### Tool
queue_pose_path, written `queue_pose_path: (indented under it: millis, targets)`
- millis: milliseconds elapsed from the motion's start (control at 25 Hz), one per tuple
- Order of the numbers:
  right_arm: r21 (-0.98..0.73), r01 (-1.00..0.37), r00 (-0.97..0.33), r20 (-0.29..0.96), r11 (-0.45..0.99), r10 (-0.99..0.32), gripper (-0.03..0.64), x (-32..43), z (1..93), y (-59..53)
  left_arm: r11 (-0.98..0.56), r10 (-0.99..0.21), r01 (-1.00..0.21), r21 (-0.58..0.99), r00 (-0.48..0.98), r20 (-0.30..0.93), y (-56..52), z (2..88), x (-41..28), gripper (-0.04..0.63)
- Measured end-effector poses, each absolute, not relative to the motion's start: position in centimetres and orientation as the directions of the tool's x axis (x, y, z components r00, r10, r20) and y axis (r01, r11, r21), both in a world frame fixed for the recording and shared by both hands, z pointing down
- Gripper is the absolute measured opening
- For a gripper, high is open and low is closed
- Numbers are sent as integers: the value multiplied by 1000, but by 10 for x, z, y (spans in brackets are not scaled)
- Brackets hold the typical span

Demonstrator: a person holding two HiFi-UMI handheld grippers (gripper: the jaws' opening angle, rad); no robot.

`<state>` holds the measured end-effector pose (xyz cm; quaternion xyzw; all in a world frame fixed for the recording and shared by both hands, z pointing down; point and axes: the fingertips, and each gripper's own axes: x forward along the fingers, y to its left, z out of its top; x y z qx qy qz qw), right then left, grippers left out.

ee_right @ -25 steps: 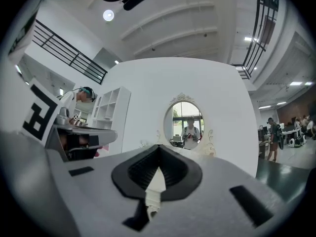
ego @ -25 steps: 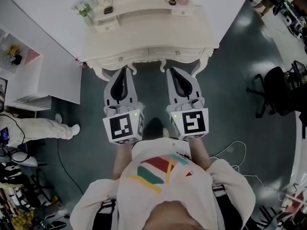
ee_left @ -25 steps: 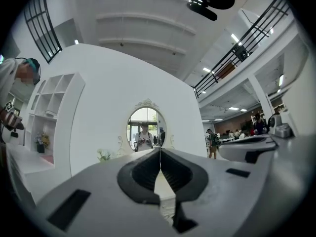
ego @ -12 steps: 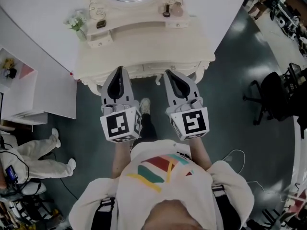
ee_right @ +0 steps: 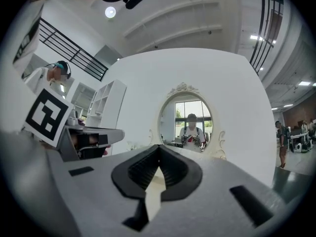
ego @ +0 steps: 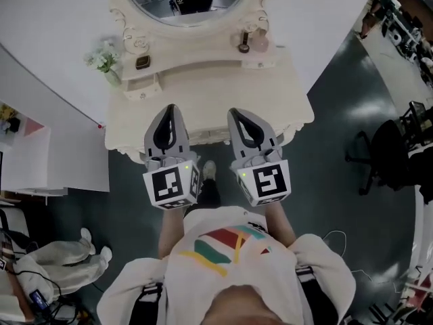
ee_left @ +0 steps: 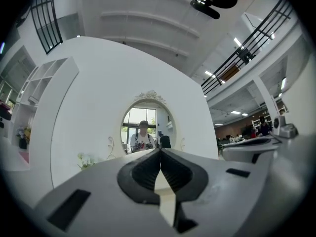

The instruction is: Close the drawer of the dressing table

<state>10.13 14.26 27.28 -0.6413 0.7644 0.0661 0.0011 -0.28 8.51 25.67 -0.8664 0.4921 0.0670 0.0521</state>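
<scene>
The cream dressing table [ego: 270, 100] stands against the white wall, under an oval mirror [ego: 183, 2]. On its raised back shelf, a small left drawer [ego: 140, 89] seems to stick out a little. The main drawer fronts are hidden below the table's front edge. My left gripper [ego: 170, 107] and right gripper [ego: 234, 112] are side by side, both shut and empty, with their tips over the front part of the tabletop. The left gripper [ee_left: 159, 150] and the right gripper [ee_right: 159, 147] each point at the mirror [ee_left: 147, 127], which reflects the person.
A small vase of flowers [ego: 103, 61], a dark little object [ego: 143, 63] and two bottles [ego: 252, 41] stand on the back shelf. A white shelf unit [ego: 40, 161] is at the left, a seated person's legs [ego: 54, 263] at lower left, an office chair [ego: 399, 147] at right.
Both grippers have moved forward together, from in front of the table to over its front edge. The mirror has come into the head view. Both jaws stayed shut.
</scene>
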Motion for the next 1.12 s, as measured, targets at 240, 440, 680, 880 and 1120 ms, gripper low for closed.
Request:
queue_pose_path:
  millis: [240, 440, 680, 880, 1120]
  targets:
    - [101, -979, -187, -84, 179, -979, 0, 99, 254, 42, -520, -840, -854, -13, 515, -170, -11, 243, 1, 6]
    - [119, -975, -197, -83, 187, -977, 0, 88, 243, -41, -521, -840, -853, -7, 515, -171, -89, 234, -2, 6]
    - [131, -974, -193, -51, 185, -980, 0, 87, 248, -106, -519, -839, -854, -11, 512, -181, -158, 238, -3, 6]
    - [124, -975, -191, -41, 185, -981, 0, 98, 251, -128, -505, -854, -863, -1, 500, -145, -179, 248, 4, 6]
    - [120, -968, -227, -58, 219, -972, 0, 108, 247, -145, -490, -862, -872, -20, 488, -141, -189, 248, 20, 6]
